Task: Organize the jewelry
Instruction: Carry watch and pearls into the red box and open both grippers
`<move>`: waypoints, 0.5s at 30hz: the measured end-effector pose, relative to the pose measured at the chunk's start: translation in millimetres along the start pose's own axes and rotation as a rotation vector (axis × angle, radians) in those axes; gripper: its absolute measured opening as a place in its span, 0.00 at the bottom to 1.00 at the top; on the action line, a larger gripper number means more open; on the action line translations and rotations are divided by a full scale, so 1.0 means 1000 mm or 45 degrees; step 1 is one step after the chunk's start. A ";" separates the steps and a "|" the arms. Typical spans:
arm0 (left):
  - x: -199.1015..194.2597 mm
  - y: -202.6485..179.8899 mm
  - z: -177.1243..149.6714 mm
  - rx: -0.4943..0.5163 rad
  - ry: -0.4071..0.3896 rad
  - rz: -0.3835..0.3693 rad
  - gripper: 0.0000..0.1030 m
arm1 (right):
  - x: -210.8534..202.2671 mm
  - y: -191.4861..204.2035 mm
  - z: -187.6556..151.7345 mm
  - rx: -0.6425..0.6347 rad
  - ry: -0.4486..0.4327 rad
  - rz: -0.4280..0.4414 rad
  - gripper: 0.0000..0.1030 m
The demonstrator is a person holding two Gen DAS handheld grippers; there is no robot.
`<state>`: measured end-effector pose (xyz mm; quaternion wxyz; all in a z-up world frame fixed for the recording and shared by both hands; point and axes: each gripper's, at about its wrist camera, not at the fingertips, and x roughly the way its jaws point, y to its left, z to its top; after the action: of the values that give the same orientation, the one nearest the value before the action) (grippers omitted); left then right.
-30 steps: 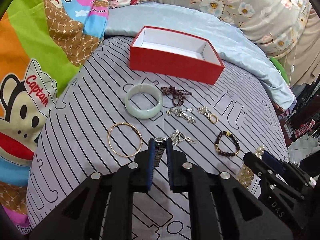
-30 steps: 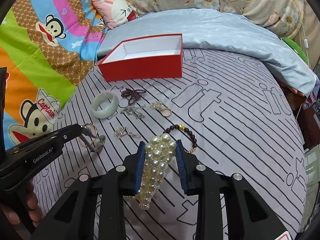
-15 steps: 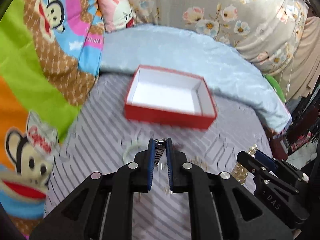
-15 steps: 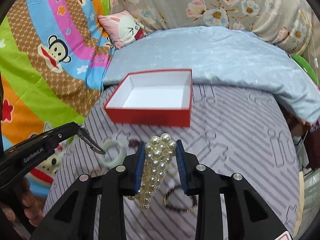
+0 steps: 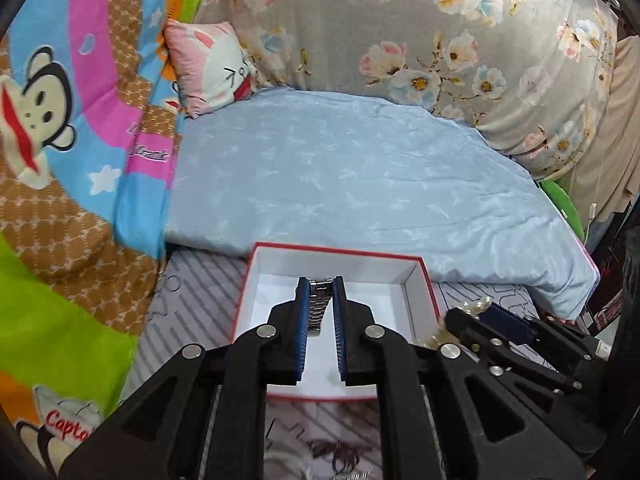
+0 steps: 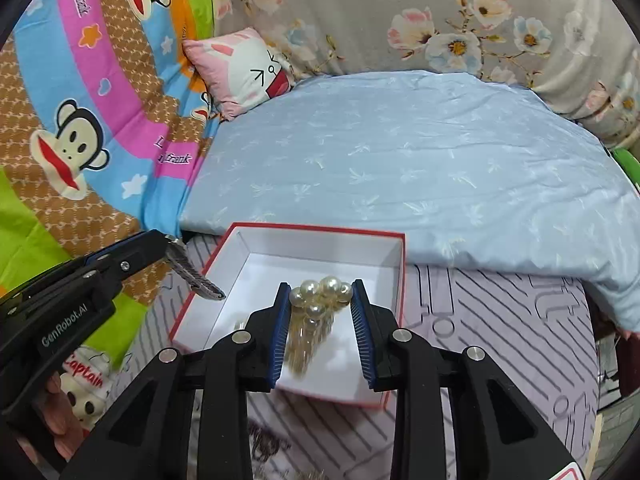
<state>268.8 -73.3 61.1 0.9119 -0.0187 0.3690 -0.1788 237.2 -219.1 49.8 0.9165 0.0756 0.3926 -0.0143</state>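
A red box with a white inside point(image 5: 416, 276) point(image 6: 316, 248) sits on the striped sheet. Over its inside hangs my left gripper point(image 5: 320, 285), shut on a silver metal watch band point(image 5: 319, 304). In the right wrist view that same gripper point(image 6: 170, 242) comes in from the left, the band point(image 6: 196, 274) dangling above the box's left wall. My right gripper point(image 6: 320, 292) is shut on a pearl bracelet point(image 6: 318, 300), which hangs over the box floor. The right gripper also shows at the left wrist view's right side point(image 5: 476, 312), pearls at its tip.
A dark bead strand point(image 5: 340, 450) point(image 6: 266, 446) lies on the striped sheet point(image 6: 500, 320) near the bottom edge. A pale blue quilt point(image 5: 340, 176) lies just behind the box, with a pink pillow point(image 6: 244, 68) and bright cartoon blanket point(image 5: 72, 152) on the left.
Both grippers have moved forward from the jewelry laid on the sheet to above the red box, carrying the watch band and pearl bracelet. Most other jewelry has dropped out of view.
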 end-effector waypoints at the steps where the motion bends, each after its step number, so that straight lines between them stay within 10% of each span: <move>1: 0.012 -0.001 0.004 -0.004 0.009 0.000 0.10 | 0.009 -0.001 0.005 -0.001 0.007 -0.003 0.28; 15: 0.108 0.020 0.015 -0.024 0.100 0.043 0.10 | 0.112 -0.024 0.019 0.025 0.202 -0.032 0.28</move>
<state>356.7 -92.5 -3.4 0.8994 -0.0139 0.4065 -0.1605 326.3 -242.4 -20.8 0.8814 0.0805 0.4649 -0.0237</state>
